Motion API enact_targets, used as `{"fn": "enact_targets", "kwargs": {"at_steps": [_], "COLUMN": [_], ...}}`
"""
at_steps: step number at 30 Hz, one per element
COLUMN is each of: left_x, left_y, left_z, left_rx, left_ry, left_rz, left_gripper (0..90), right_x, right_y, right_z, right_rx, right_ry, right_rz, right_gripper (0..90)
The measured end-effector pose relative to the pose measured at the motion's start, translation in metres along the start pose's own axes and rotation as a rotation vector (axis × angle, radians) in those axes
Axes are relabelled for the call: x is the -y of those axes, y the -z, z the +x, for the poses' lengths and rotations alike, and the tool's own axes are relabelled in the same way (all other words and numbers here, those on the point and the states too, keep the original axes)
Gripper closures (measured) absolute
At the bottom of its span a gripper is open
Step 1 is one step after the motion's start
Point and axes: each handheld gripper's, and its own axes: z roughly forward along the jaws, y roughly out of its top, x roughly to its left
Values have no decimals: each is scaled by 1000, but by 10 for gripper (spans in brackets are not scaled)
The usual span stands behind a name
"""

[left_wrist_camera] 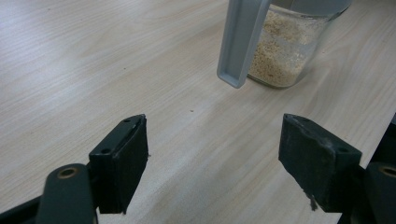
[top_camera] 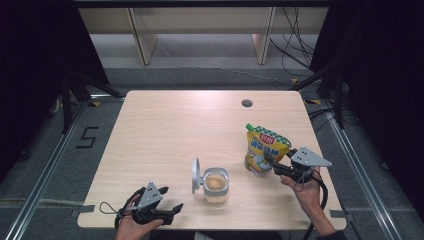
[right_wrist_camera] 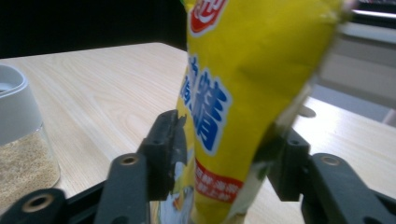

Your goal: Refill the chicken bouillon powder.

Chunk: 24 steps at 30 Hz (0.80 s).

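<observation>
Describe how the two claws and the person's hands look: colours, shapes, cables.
Each claw, left and right, has a black body with two black, blocky jaws, round brass-coloured pivot pins at the jaw arms, and a grey three-cornered plate on top. A black cable trails from each; the left one forms a small loop. The person's hands are bare, with no glove and no sleeve to be seen.

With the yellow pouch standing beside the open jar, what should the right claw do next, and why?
Probably draw the right claw back off the yellow pouch: the pouch stands upright on the table, the jaws bracket it loosely, and the jar already holds granules.
</observation>
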Motion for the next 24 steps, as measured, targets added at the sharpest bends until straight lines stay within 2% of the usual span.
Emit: {"fn": "enact_targets", "kwargs": {"at_steps": [1,2,3,4,5,6,7,8,9,10,12,13,14,15,16,17,18,19,21,22,24], "left_x": [0,0,0,0,0,0,0,0,0,0,0,0,1,1,1,1,1,1,0,0,0], "left_y": [0,0,0,0,0,0,0,0,0,0,0,-1,-1,-1,-1,-2,-2,-1,0,0,-1], "left_z": [0,0,0,0,0,0,0,1,1,1,0,1,2,1,1,1,1,2,3,3,3], "left_rx": [-1,0,1,0,0,-1,-9,-15,-16,-15,-4,3,4,12,3,6,5,5,5,5,1], "left_ry": [-1,-1,0,0,0,-2,-8,-19,-20,-18,-6,13,13,32,26,26,22,25,16,15,24], "left_rz": [2,1,1,2,3,4,4,15,15,16,2,-3,-6,-13,-15,-21,-19,-17,-9,-10,-5], "left_gripper": [238,238,238,238,238,238,238,238,238,238,238,238,238,238,238,238,238,238,238,238,238], "right_x": [0,0,-1,-1,-1,-1,-2,-1,0,1,3,4,4,5,6,7,7,7,7,8,9], "right_y": [0,2,2,5,6,8,10,12,13,16,17,18,21,21,22,23,24,27,30,31,34], "right_z": [0,-1,-2,-2,1,1,4,3,5,7,6,7,8,8,6,6,8,10,12,15,16], "right_rx": [7,-9,-7,-11,-4,8,10,8,13,22,31,41,39,35,40,51,42,43,50,47,54], "right_ry": [-2,-15,-17,-24,-53,-51,-88,-85,-103,-119,-121,-148,-157,-147,-121,-133,-150,-177,-160,-171,-129], "right_rz": [-13,1,-24,-13,-14,-3,-4,2,6,27,29,31,64,81,93,101,95,111,128,137,174], "right_gripper": [472,437,416,398,369,352,346,338,322,313,305,302,302,302,299,294,294,294,285,283,281]}}
